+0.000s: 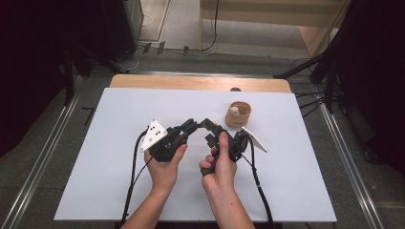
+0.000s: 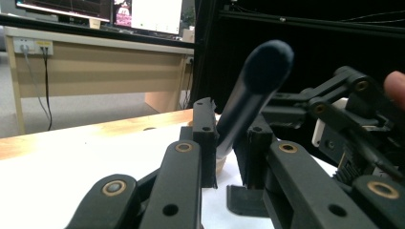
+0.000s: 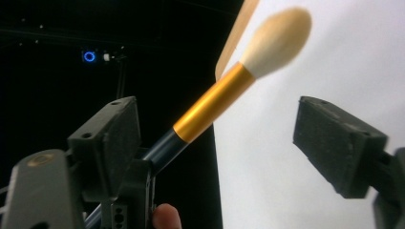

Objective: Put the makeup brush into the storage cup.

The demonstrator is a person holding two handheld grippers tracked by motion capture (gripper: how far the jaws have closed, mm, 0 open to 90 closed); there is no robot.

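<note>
A makeup brush (image 3: 215, 102) with a dark blue handle (image 2: 258, 90), a gold ferrule and a pale bristle head is held in the air over the white table cover (image 1: 119, 181). My left gripper (image 2: 228, 138) is shut on its handle, which sticks up between the jaws. My right gripper (image 3: 222, 143) stands open, its two pads wide apart on either side of the ferrule and touching nothing. In the high view the left gripper (image 1: 192, 125) and right gripper (image 1: 210, 128) meet tip to tip at the table's middle.
A small round wooden cup (image 1: 239, 114) with something pale inside stands just behind and to the right of the grippers. The bare wooden strip (image 1: 200, 82) runs along the far edge. Cables trail from both grippers toward the front edge.
</note>
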